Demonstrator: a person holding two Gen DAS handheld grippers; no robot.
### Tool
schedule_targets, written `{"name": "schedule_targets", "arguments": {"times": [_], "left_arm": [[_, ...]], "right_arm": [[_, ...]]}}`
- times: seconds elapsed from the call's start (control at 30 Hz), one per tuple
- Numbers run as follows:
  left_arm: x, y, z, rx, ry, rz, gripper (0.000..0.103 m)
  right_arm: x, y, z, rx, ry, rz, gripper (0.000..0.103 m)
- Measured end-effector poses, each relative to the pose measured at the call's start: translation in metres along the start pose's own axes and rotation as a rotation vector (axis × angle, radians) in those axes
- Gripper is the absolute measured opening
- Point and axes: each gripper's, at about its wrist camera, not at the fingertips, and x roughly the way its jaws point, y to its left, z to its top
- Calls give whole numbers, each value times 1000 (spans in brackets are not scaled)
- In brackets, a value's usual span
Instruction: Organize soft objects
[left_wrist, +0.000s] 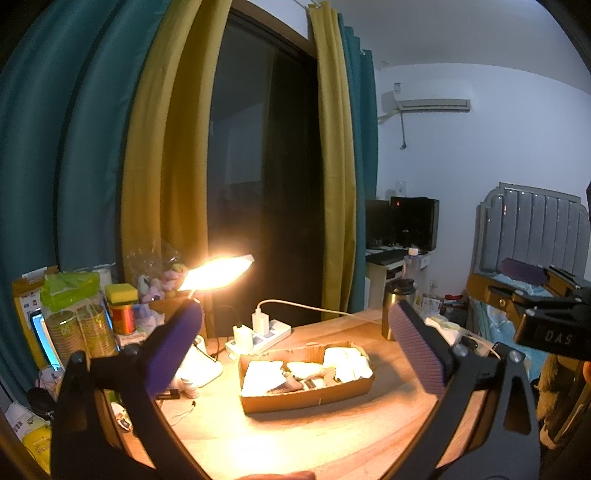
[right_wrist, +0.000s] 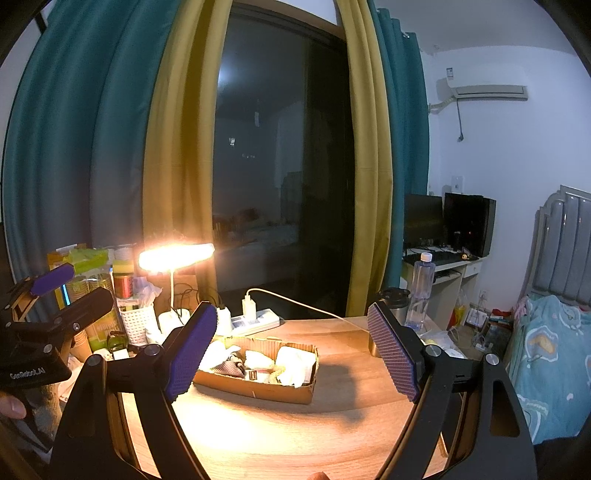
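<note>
cardboard box ahead of both claws

cardboard box (left_wrist: 306, 384) of soft cloths (left_wrist: 347, 360) lies on the wooden desk (left_wrist: 295, 435), long axis left to right. left gripper (left_wrist: 295, 354) and right gripper (right_wrist: 291, 350) both gape wide, empty, equally near. desk lamp (left_wrist: 218, 271) glows beyond.

— How many boxes on the counter (right_wrist: 332, 424)?
— One cardboard tray (right_wrist: 258, 387), with several pale soft items (right_wrist: 295, 363) inside; the exact count cannot be told

— Lamps and chargers?
— One lit desk lamp (right_wrist: 176, 255), one power strip (right_wrist: 255, 321), two white chargers (right_wrist: 249, 306) plugged in

— Bottles?
— One clear water bottle (right_wrist: 421, 291), one dark steel tumbler (right_wrist: 397, 308)

— Screens?
— Two dark monitors (right_wrist: 467, 223), and one air conditioner (right_wrist: 487, 90) on the wall
</note>
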Motion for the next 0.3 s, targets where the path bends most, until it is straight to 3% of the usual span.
{"name": "schedule_targets", "arguments": {"times": [0.3], "left_arm": [[-1,-1,0,-9,-1,-32,102]], "right_arm": [[-1,-1,-1,-2,2,-1,86]]}}
